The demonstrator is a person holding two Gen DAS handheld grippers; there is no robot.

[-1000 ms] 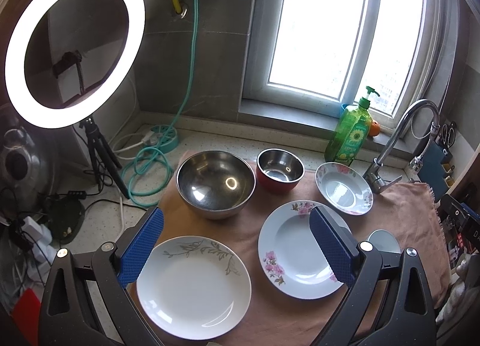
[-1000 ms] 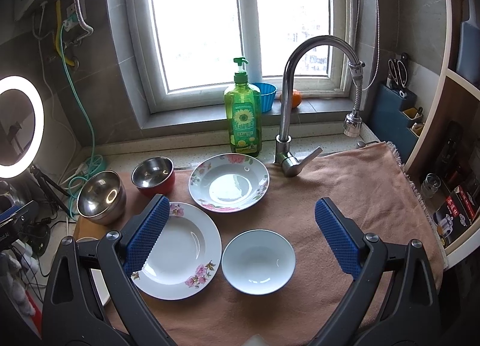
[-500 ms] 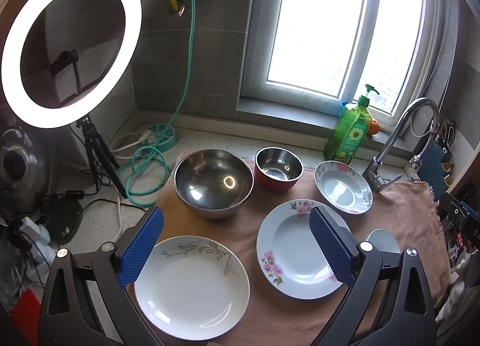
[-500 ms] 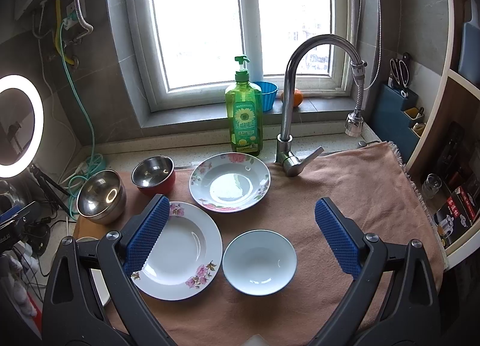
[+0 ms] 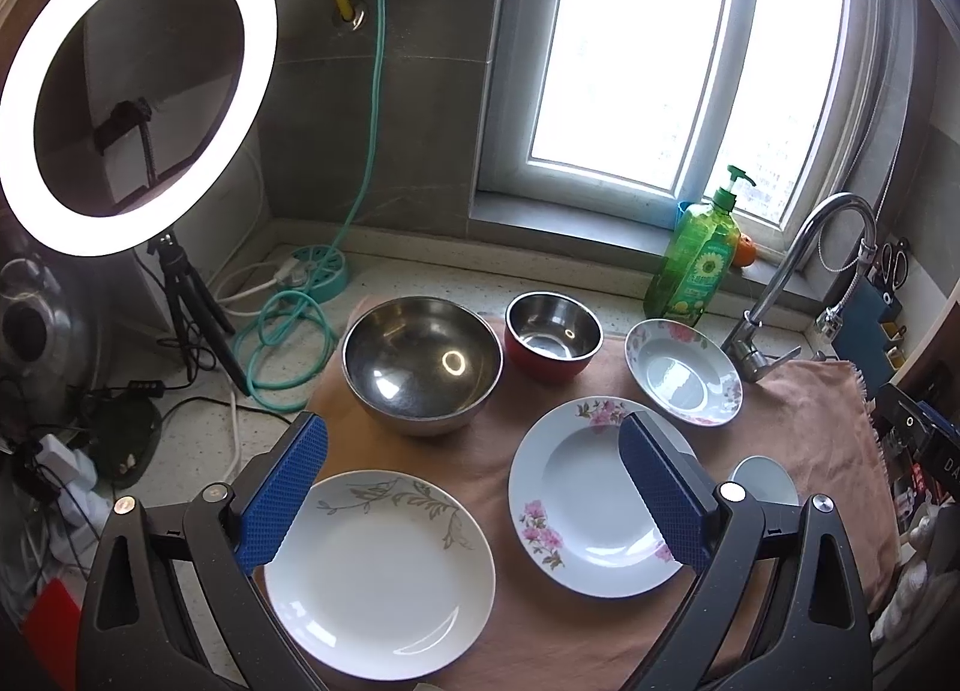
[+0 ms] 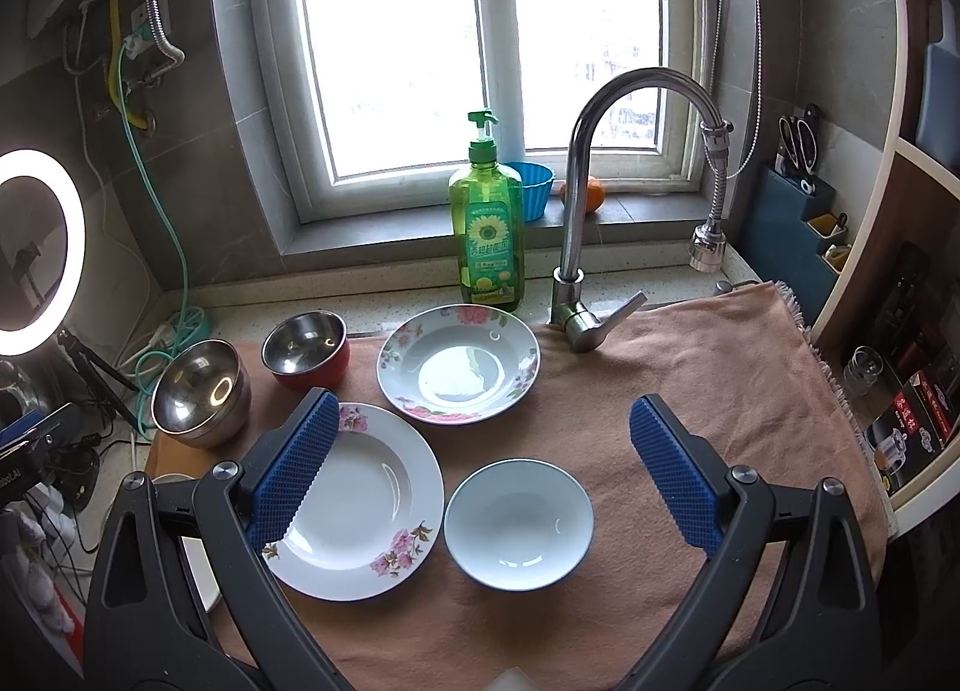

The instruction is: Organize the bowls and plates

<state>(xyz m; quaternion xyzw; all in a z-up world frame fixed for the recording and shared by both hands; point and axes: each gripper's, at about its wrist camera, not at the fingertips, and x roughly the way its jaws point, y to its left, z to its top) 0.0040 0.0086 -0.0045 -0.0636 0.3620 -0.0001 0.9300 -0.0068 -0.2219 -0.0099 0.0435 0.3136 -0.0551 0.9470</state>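
Six dishes lie apart on a brown cloth (image 6: 690, 379); both grippers hang above, spread wide and holding nothing.

In the left wrist view, the left gripper (image 5: 474, 487) is over a white leaf-pattern plate (image 5: 378, 577) at 6 o'clock, with a large steel bowl (image 5: 422, 364) at 12 o'clock. In the right wrist view, the right gripper (image 6: 483, 472) is over a small white bowl (image 6: 519, 523); a pink-flower plate (image 6: 360, 505) is at 9 o'clock, a deep flowered plate (image 6: 459, 370) at 12 o'clock, and a red steel-lined bowl (image 6: 306, 349) at 10 o'clock.
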